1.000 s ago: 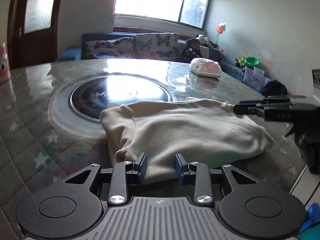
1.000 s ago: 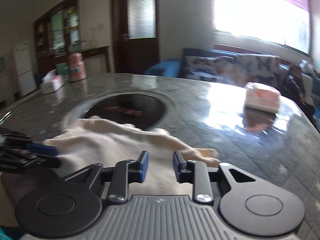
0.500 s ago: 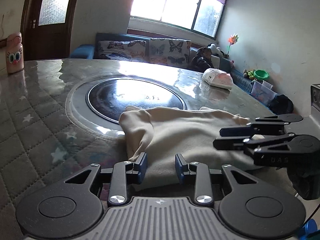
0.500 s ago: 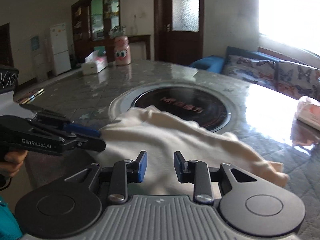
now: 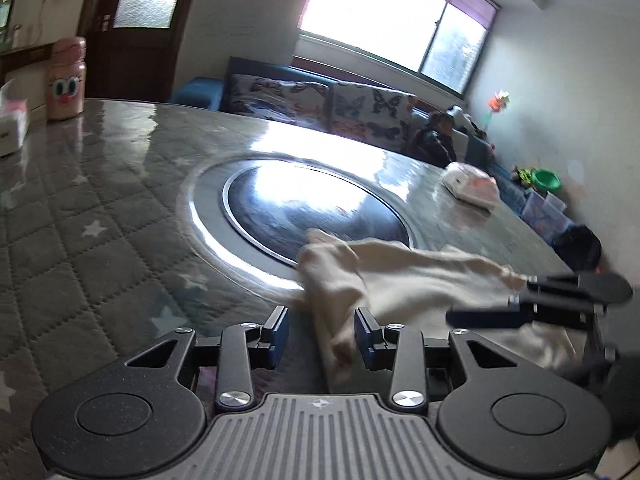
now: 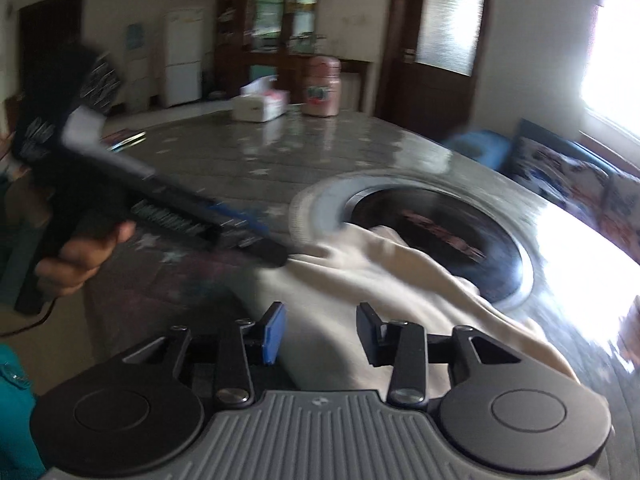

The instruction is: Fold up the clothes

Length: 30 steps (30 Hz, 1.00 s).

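A cream garment (image 5: 420,280) lies crumpled on the quilted table (image 5: 100,240), partly over a round dark inset (image 5: 316,208). My left gripper (image 5: 321,336) hovers at the garment's near left edge. Its jaws are opening, and a fold of cloth hangs between the pads without being pinched. From the right wrist view the garment (image 6: 360,280) spreads ahead of my right gripper (image 6: 321,332). Those jaws are opening too, with cloth below the gap and not pressed. A hand (image 6: 80,256) holds the left gripper (image 6: 264,240) at the cloth's far left corner. The right gripper (image 5: 492,308) shows blurred over the garment's right end.
A pink bottle (image 6: 322,88) and a tissue box (image 6: 260,106) stand at the table's far side. A white packet (image 5: 472,186) lies near the far right edge. A butterfly-print sofa (image 5: 320,104) runs under the window behind the table.
Both grippers' jaws have widened. Both views have swung leftward across the table, and the two grippers now sit closer together over the garment, which looks more bunched.
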Each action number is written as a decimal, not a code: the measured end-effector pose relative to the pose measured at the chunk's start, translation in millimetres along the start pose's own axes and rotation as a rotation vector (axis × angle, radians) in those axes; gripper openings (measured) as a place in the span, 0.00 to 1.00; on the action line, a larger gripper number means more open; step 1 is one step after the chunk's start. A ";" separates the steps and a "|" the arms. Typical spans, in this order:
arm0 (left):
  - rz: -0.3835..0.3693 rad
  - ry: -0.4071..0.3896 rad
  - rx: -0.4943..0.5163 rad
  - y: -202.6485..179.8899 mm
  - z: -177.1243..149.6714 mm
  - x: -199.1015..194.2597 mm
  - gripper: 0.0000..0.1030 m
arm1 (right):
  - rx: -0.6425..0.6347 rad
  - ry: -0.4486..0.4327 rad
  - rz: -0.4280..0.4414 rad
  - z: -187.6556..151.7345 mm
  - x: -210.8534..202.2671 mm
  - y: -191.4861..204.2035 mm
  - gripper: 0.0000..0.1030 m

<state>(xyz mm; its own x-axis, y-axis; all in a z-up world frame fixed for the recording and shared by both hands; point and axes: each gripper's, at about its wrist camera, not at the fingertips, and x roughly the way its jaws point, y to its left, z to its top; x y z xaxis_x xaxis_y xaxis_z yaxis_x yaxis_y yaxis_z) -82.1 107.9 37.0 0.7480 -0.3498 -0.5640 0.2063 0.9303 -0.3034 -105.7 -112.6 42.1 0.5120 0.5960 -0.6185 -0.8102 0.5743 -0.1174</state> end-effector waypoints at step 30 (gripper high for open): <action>-0.240 0.203 -0.660 27.3 11.8 47.8 0.69 | 0.077 -0.100 0.047 11.2 -28.8 1.3 0.06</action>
<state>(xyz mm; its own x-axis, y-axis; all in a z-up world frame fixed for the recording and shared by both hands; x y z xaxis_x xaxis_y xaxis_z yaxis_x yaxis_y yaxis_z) -33.3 117.9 10.8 0.5852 -0.6090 -0.5355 -0.1213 0.5872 -0.8003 -118.4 -122.7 68.5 0.5032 0.6742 -0.5406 -0.8116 0.5836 -0.0276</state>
